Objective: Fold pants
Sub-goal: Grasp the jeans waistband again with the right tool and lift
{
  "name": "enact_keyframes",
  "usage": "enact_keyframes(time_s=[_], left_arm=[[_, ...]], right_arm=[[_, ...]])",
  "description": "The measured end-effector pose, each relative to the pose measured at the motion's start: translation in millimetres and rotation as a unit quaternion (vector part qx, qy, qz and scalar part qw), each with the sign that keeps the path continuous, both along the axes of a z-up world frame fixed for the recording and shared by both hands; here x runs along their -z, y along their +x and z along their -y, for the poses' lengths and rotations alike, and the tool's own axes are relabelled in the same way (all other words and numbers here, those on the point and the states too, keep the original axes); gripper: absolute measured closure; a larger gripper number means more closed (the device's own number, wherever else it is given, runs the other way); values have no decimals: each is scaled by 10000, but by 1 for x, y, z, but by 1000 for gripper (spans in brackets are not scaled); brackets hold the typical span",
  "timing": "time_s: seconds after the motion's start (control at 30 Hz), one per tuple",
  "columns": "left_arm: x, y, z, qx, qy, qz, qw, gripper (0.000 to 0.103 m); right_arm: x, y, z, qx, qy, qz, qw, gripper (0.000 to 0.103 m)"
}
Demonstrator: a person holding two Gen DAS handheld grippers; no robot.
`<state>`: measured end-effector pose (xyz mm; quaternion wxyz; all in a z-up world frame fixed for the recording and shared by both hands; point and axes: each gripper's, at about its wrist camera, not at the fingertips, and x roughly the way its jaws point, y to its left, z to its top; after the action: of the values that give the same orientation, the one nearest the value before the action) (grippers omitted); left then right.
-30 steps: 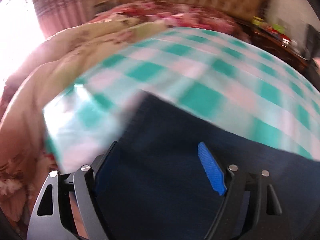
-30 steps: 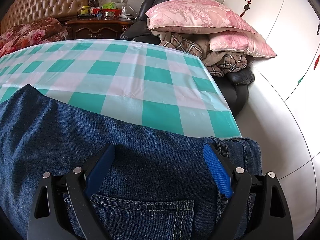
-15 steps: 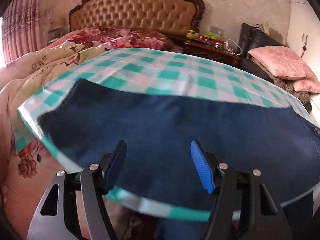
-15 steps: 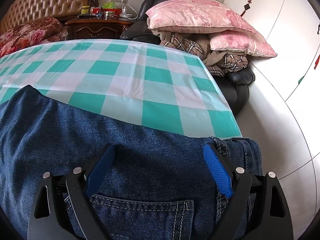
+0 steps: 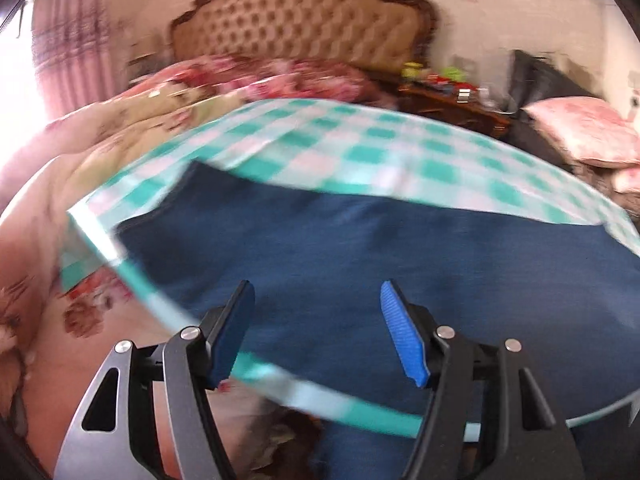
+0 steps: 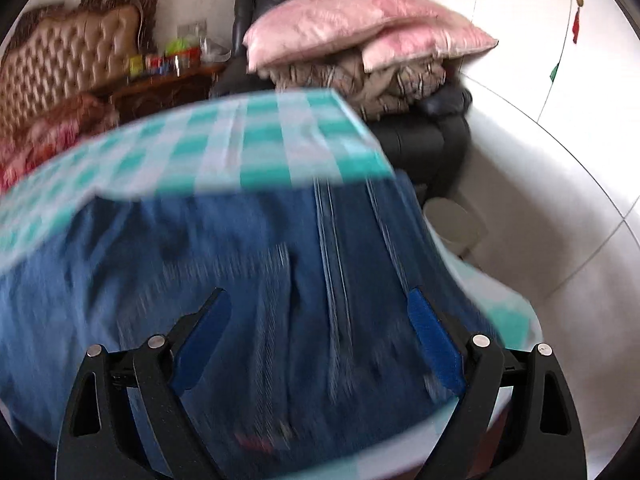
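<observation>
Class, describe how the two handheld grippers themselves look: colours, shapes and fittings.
The left gripper has black angular fingers with blue ribbed pads, silver screws and a grey cut-out plate. The right gripper is all black, with blue pads and silver screws.

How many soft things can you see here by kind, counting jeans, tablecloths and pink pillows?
Jeans: 1
Checked tablecloth: 1
Pink pillows: 2, one on top and one under it, stacked on the dark chair
Total: 4
</observation>
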<state>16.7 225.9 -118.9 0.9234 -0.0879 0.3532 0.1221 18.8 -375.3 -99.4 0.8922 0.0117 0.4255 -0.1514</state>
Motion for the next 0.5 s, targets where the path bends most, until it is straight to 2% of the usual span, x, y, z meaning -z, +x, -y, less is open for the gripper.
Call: enact_keyframes(time_s=[0.1, 0.17, 0.3, 0.5], left_arm=[[-4, 11, 42, 539, -179, -7, 9984, 38], [-2, 18, 67, 832, -142, -58, 9964, 38], [-5, 25, 124, 1438, -199, -149, 9893, 38], [-5, 33, 201, 2249, -133, -325, 9737, 38]], right_arm=[[27, -11, -6, -8, -427, -414, 9982, 17], [31, -20, -4, 17, -363, -178, 9992, 17], [35, -25, 2, 84, -104, -146, 9998, 17], [38, -29, -4, 241, -286, -56, 9993, 17]])
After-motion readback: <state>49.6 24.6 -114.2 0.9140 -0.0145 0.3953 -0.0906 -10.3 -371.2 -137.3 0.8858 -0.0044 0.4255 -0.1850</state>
